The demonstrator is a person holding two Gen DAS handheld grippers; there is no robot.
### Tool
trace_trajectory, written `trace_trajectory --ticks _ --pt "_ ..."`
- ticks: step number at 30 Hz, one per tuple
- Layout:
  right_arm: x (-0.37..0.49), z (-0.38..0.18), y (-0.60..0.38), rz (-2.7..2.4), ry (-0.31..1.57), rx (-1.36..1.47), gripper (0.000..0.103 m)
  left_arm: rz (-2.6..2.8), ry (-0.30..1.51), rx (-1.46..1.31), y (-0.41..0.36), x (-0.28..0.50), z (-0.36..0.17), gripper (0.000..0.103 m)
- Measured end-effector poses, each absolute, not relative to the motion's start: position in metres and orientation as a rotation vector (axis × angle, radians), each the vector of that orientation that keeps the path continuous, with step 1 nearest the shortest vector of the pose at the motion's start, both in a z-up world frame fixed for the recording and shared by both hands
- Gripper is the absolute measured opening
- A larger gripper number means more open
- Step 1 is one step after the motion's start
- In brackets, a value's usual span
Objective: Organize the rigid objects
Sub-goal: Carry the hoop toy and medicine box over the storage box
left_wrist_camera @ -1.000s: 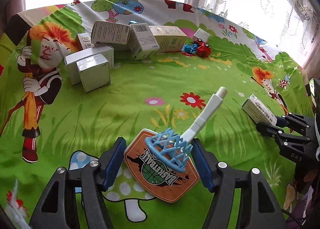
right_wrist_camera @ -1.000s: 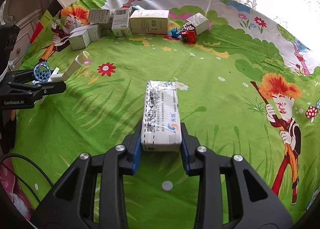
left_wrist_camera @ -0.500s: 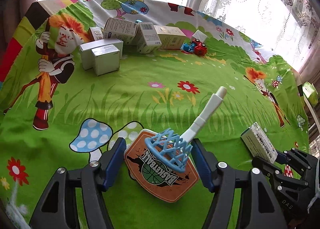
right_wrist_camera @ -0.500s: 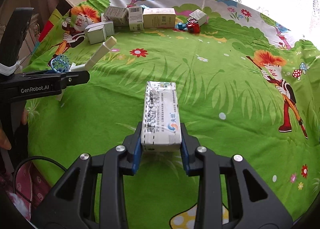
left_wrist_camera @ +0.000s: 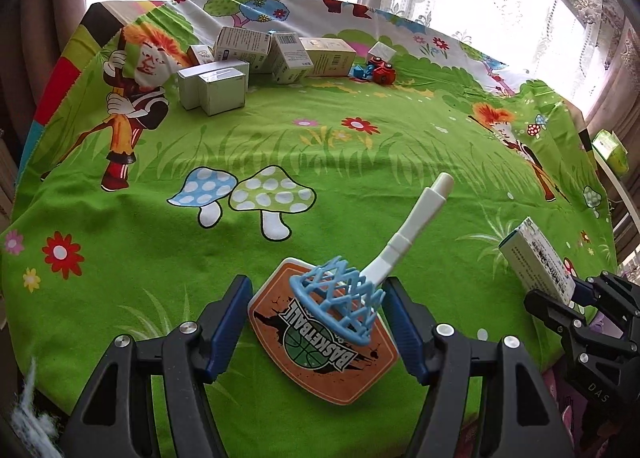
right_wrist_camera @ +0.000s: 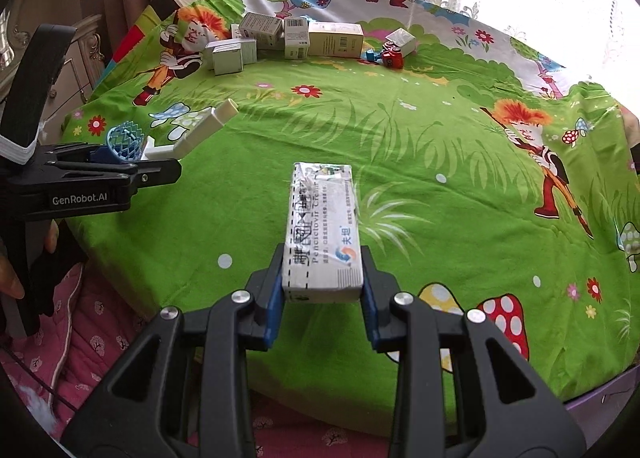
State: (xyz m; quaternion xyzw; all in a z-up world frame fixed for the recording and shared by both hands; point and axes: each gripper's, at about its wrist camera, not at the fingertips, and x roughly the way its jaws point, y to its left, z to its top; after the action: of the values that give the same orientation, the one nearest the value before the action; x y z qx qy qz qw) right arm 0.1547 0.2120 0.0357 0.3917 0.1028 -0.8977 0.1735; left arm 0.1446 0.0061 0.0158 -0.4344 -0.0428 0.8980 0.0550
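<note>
My left gripper (left_wrist_camera: pixel 316 332) is clamped on a toy basketball hoop (left_wrist_camera: pixel 324 334): an orange plastic backboard printed with a green ball and the word BASKETBALL, a pale blue plastic net ring on its face, and a white plastic pole angling up and away to the right. My blue pads (left_wrist_camera: pixel 230 328) press the backboard's two side edges, so the jaws stand about half apart with the toy filling the gap.

My right gripper (right_wrist_camera: pixel 322 290) is closed narrowly on a long white cardboard medicine box (right_wrist_camera: pixel 322 230) with black dashed lines and a blue-and-orange logo. I hold it by its near end, and the rest juts forward over the cloth.

Both loads hang above the near edge of a table covered in a bright green cartoon tablecloth (left_wrist_camera: pixel 360 178) printed with mushrooms, flowers and orange-haired figures. From the right wrist view, my left gripper (right_wrist_camera: pixel 120 168) sits off to the left with the hoop's net visible.

At the far side of the cloth, a cluster of white and silver cardboard boxes (left_wrist_camera: pixel 260 62) lies bunched together. Just right of them sits a small red and blue toy car (left_wrist_camera: pixel 378 70), with a small white box (left_wrist_camera: pixel 382 51) touching it behind.
</note>
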Motion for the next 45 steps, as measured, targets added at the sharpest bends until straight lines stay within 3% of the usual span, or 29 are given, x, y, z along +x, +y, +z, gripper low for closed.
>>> trace_trajectory --ticks 25,45 --pt "0.212 0.055 0.282 -2.658 0.153 1.077 0.037 2.605 0.114 -1.26 0.084 0.168 0.034 0.067" --pt "0.262 0.06 0.379 -2.851 0.048 1.159 0.037 2.296 0.421 -1.148 0.204 0.217 0.045 0.067"
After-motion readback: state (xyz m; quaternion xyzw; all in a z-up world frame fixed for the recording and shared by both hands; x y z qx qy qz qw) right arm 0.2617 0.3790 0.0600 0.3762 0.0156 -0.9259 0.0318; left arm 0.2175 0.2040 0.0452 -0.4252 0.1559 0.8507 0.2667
